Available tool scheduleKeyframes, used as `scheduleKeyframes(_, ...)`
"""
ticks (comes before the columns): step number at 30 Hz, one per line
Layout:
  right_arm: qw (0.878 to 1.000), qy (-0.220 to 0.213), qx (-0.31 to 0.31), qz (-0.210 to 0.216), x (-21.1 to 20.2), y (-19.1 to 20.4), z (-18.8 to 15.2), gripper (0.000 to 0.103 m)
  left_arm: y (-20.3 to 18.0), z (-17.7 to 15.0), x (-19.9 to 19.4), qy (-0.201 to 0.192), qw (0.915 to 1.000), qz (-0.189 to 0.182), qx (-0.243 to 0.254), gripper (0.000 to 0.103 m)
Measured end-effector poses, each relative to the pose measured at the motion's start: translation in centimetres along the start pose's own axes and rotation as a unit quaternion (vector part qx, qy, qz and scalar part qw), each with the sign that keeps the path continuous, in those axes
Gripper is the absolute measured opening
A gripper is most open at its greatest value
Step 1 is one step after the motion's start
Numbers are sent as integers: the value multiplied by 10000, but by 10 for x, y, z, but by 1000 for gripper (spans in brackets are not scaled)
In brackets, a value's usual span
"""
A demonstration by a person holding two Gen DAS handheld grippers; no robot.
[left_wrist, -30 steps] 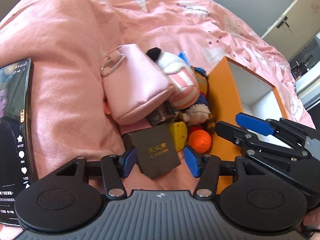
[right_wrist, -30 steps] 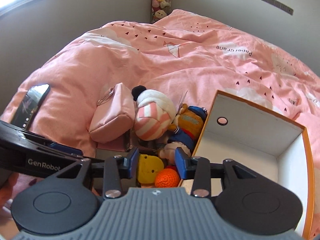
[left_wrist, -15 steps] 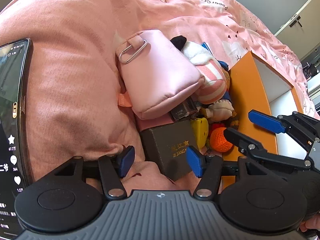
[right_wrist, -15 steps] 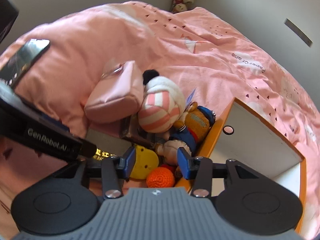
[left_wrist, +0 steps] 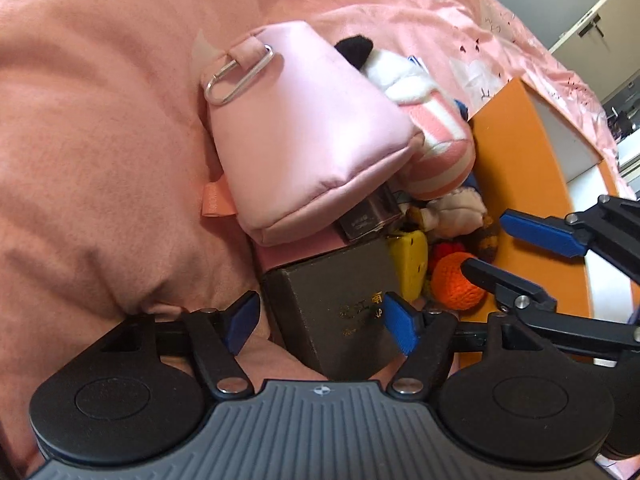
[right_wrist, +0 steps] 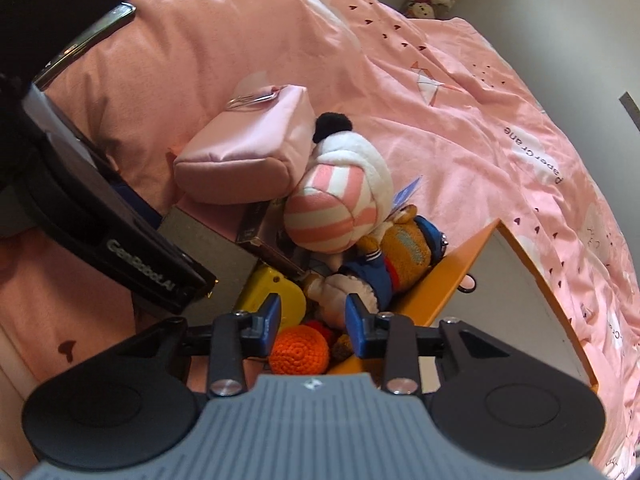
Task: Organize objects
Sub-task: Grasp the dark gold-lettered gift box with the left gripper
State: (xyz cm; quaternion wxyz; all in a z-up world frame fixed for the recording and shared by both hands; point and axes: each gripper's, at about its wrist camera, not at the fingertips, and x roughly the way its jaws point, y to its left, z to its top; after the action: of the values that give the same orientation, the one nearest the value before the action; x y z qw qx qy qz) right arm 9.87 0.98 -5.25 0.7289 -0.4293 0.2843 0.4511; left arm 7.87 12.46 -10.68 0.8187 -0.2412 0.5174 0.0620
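Over bed pile | L tool (left_wrist: 322,322) tilted down, opening, astride dark box (left_wrist: 340,304) | R tool (right_wrist: 312,326) closing over orange ball (right_wrist: 299,350), no grip

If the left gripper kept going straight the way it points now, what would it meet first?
Most likely the dark box: it lies between the left gripper's opening jaws, dead ahead, and the pads are not yet pressing on it. The pink pouch lies farther along, though depth is hard to judge.
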Motion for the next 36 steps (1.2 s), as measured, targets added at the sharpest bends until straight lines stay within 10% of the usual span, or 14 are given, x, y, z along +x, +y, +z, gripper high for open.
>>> scheduleKeyframes(8,9999,8,-96,110,8,2,-1,36,8,4,12,105,9994,-280,-156,88)
scheduleKeyframes(22,9993,-112,341,63,2,-3,-3,35,-8,-2,-25,-416,9946,-945,112,38)
scheduleKeyframes(36,9992,-104,394,-39,-5,6,-7,34,-18,-13,-39,-656,9945,-727,384,37)
